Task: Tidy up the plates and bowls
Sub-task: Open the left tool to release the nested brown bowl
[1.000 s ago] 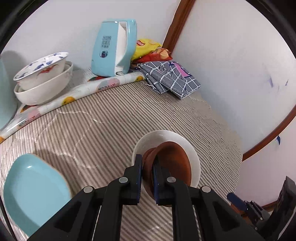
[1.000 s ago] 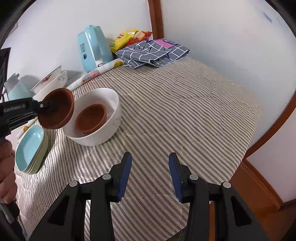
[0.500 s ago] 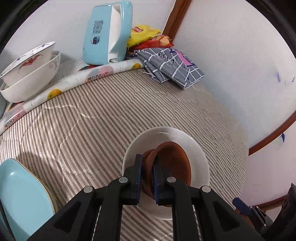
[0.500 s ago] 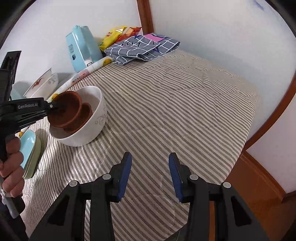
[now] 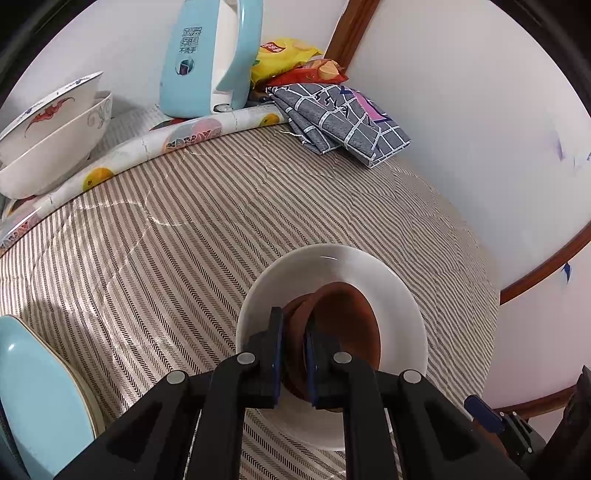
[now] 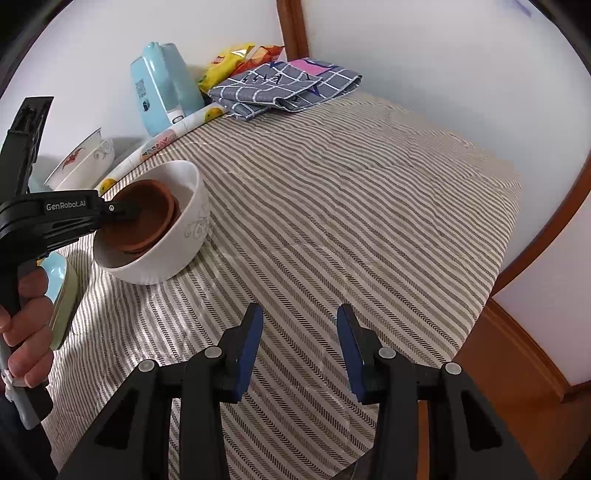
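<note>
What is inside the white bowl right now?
Inside the white bowl sit two brown bowls, one nested in the other; the left gripper is shut on the upper brown bowl's rim. The white bowl's bottom is covered.

Left gripper [image 5: 293, 345] has lowered its brown bowl [image 5: 347, 325] from beside the white bowl [image 5: 402, 291] into it, onto the brown bowl inside

striped cloth [image 6: 369, 221] open at centre, kettle [image 6: 162, 88], folded cloth [image 6: 280, 85] crowding back

White walls [image 6: 424, 55] with brown wooden trim [image 6: 293, 29] (a corner) enclose the striped-clothed table [image 6: 369, 221].
</note>
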Available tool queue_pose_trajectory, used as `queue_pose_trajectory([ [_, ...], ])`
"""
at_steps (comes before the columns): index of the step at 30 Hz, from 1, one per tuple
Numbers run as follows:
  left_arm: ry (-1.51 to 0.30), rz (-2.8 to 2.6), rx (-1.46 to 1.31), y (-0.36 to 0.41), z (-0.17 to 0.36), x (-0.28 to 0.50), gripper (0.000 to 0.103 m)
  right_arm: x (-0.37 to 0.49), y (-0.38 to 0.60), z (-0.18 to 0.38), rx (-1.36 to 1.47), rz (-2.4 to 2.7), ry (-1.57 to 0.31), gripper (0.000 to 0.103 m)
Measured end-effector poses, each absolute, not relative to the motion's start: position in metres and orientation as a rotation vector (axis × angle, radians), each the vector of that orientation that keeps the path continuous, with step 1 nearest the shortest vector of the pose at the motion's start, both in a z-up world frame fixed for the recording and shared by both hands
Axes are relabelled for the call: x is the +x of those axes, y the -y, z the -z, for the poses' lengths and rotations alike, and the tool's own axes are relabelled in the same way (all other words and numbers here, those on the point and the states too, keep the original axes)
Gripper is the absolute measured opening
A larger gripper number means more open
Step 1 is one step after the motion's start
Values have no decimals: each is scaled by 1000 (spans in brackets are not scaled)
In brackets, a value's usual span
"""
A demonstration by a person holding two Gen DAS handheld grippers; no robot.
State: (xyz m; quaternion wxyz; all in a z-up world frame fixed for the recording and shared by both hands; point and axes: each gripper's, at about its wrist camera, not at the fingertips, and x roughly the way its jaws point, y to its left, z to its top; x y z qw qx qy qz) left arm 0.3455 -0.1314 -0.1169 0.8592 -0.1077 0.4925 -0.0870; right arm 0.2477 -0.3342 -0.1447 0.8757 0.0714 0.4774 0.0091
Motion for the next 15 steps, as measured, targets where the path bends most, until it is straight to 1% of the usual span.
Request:
queue_pose_trajectory([
  [15,-1067,230,-234,130,111,342,13,247,323,145,131,-50,-1011,41],
])
